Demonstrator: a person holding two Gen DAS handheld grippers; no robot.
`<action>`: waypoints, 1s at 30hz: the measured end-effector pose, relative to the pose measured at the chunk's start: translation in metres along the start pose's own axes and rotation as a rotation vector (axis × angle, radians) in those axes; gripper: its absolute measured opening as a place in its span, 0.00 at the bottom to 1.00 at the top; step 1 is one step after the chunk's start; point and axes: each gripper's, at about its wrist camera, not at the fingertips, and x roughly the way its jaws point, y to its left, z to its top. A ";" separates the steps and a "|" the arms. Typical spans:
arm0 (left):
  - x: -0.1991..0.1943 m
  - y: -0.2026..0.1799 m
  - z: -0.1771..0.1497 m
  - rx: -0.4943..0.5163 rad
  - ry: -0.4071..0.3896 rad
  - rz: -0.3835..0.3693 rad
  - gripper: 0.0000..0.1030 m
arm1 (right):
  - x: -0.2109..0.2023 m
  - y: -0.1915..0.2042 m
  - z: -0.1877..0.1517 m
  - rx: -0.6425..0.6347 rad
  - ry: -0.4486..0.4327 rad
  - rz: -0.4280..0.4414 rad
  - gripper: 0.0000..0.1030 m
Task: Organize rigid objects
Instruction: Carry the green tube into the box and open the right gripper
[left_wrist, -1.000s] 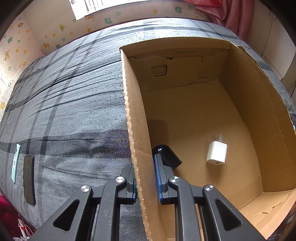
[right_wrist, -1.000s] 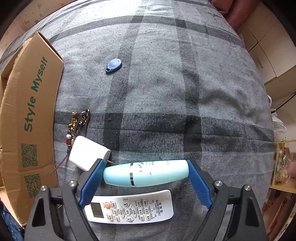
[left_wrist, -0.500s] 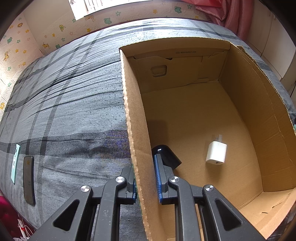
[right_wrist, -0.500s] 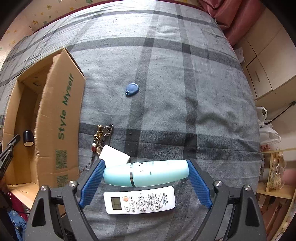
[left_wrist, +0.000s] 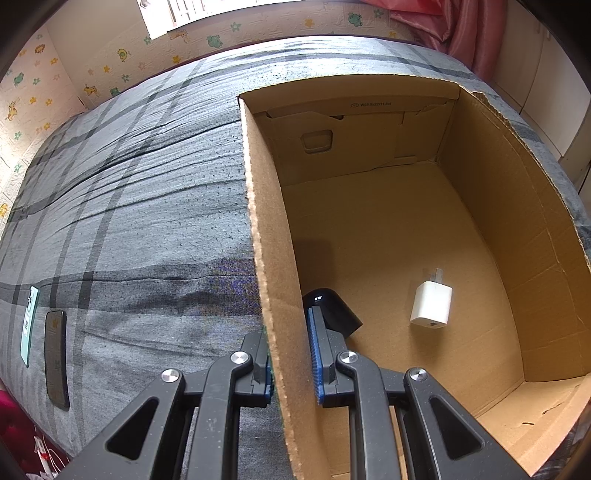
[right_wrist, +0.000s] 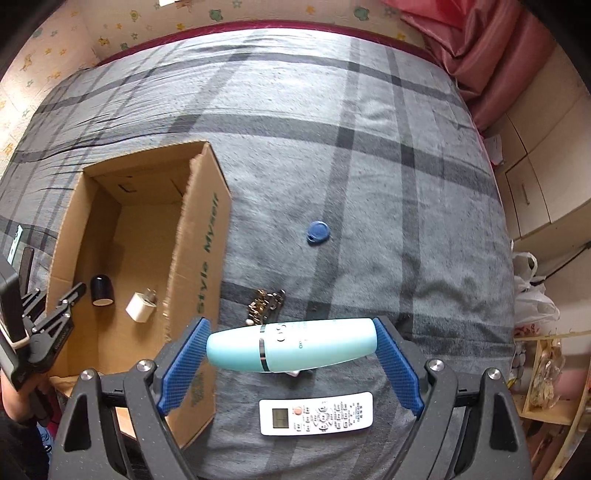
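My right gripper (right_wrist: 291, 345) is shut on a light blue bottle (right_wrist: 295, 347), holding it lengthwise by its two ends above the grey plaid bed. The open cardboard box (right_wrist: 207, 258) lies down to the left of it. Inside the box are a black cylinder (right_wrist: 101, 290) and a white charger plug (right_wrist: 142, 306). My left gripper (left_wrist: 290, 350) is shut on the box's left wall (left_wrist: 273, 295), one finger outside and one inside. The black cylinder (left_wrist: 330, 308) sits just past the inner finger, with the white charger plug (left_wrist: 430, 304) to its right.
Lying on the bed under the bottle is a white remote (right_wrist: 316, 413). A bunch of keys on a chain (right_wrist: 266, 301) and a blue key fob (right_wrist: 317, 232) lie farther off. A dark phone (left_wrist: 57, 363) and a teal card (left_wrist: 28, 325) lie at the bed's left edge.
My right gripper has risen with the bottle; the bed items look smaller and the box interior has come into view at the left. The left gripper has kept still.
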 end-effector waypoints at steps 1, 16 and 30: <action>0.000 0.000 0.000 -0.001 0.000 -0.002 0.16 | -0.002 0.004 0.003 -0.008 -0.004 0.002 0.88; 0.002 0.006 -0.001 -0.011 -0.003 -0.017 0.16 | -0.013 0.084 0.041 -0.114 -0.044 0.056 0.88; 0.001 0.007 -0.001 -0.013 -0.006 -0.021 0.16 | 0.023 0.144 0.066 -0.156 -0.004 0.083 0.88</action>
